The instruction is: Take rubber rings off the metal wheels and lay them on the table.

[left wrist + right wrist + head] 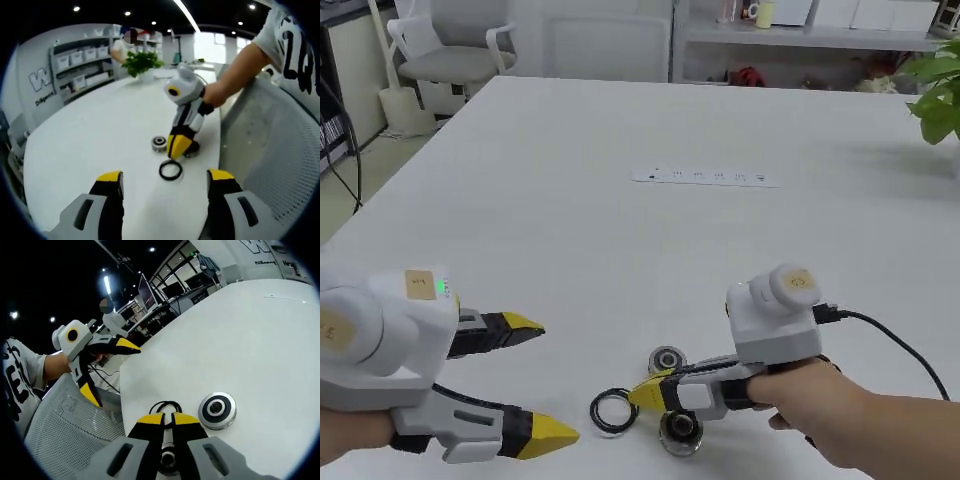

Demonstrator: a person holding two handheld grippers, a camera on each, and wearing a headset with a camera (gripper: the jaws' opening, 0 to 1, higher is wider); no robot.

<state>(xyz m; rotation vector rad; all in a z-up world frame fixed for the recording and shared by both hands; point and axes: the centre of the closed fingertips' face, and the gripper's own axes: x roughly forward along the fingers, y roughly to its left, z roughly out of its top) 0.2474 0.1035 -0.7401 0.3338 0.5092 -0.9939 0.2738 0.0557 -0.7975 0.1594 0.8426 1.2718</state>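
Two wheels rest on the counter (620, 230): the far wheel (667, 358) in the open, the near wheel (680, 428) under the right tool (642, 395), its jaws clenched on nothing. A black rubber ring (612, 411) lies flat beside that tip. The left tool (550, 378) hovers spread wide, empty.

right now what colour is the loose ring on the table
Black ring, clearest in the left gripper view.
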